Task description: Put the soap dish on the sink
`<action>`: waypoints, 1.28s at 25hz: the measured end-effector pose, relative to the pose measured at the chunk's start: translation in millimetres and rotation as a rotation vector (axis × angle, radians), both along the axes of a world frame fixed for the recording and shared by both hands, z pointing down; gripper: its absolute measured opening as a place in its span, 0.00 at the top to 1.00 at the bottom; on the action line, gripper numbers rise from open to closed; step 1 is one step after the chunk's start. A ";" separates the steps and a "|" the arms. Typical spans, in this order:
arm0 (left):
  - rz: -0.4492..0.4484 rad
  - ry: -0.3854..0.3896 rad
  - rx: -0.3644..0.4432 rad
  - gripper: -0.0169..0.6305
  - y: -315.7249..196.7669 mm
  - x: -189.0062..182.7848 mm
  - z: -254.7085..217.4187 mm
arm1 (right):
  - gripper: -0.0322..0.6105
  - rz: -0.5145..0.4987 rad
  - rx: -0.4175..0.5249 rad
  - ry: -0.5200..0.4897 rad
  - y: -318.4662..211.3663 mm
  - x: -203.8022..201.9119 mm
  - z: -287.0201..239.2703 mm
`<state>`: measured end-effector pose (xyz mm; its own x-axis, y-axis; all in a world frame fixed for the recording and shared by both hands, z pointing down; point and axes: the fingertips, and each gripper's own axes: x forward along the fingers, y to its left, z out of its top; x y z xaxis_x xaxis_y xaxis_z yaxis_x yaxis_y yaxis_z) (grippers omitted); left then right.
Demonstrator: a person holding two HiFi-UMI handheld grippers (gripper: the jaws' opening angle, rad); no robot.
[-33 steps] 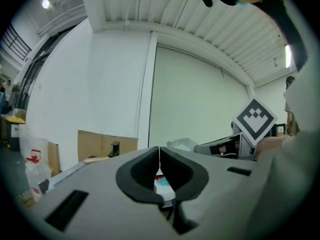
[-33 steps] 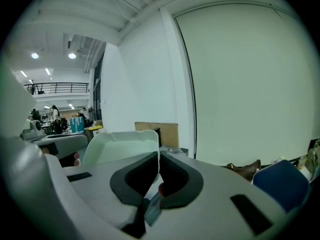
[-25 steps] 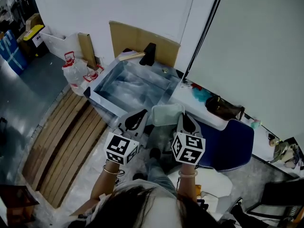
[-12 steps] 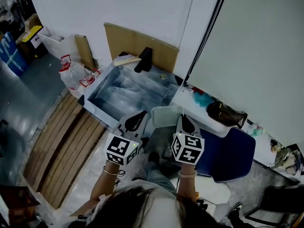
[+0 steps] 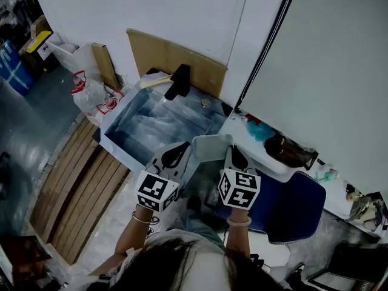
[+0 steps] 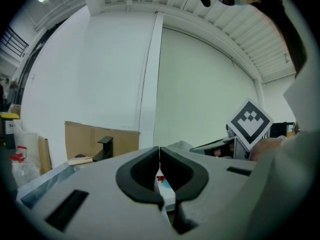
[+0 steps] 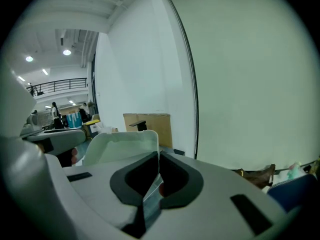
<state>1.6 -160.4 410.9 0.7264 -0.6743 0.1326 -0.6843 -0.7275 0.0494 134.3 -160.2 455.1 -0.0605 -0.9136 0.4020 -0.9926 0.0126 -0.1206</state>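
The soap dish (image 5: 211, 149), a pale shallow tray, hangs in the air just in front of the steel sink (image 5: 118, 152). My right gripper (image 5: 233, 153) is shut on its right rim. In the right gripper view the thin rim sits between the jaws of that gripper (image 7: 158, 160), and the dish (image 7: 122, 144) spreads out to the left. My left gripper (image 5: 180, 152) is beside the dish's left edge. Its jaws (image 6: 159, 156) meet, and I see nothing clamped between them. A black faucet (image 5: 179, 80) stands at the sink's far edge.
Cardboard (image 5: 182, 56) leans on the wall behind the sink. A white counter (image 5: 254, 144) to the right carries a teal thing (image 5: 259, 129) and a dark bag (image 5: 288, 151). A blue chair (image 5: 291, 202) is below it. Wooden slats (image 5: 79, 193) and a plastic bag (image 5: 88, 93) lie left.
The sink has slid up and left in the head view while the person shifts. Both grippers and the dish keep their place, with the dish still held by the right one.
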 end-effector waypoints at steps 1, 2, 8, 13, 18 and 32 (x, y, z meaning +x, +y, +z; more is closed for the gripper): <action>0.001 -0.002 -0.003 0.96 -3.9 3.3 1.5 | 0.90 -0.003 -0.003 -0.001 -4.8 2.5 1.3; 0.000 -0.003 -0.006 0.96 -7.6 6.3 2.8 | 0.90 -0.006 -0.006 -0.001 -9.2 5.1 2.5; -0.021 -0.008 -0.022 0.96 -33.0 17.6 11.2 | 0.90 -0.027 -0.021 0.005 -39.5 20.2 10.1; -0.045 -0.005 -0.029 0.96 -51.6 24.6 16.9 | 0.90 -0.047 -0.033 0.008 -63.1 29.4 18.0; -0.058 -0.006 -0.036 0.96 -70.1 35.0 25.2 | 0.90 -0.071 -0.049 0.017 -86.6 36.4 28.3; -0.072 -0.012 -0.069 0.96 -117.0 52.0 56.9 | 0.90 -0.110 -0.118 0.026 -145.1 48.3 73.3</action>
<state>53.6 -277.5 467.9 0.6744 -0.7137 0.1893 -0.7357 -0.6714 0.0894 182.6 -305.3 528.5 -0.1456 -0.8481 0.5094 -0.9889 0.1088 -0.1016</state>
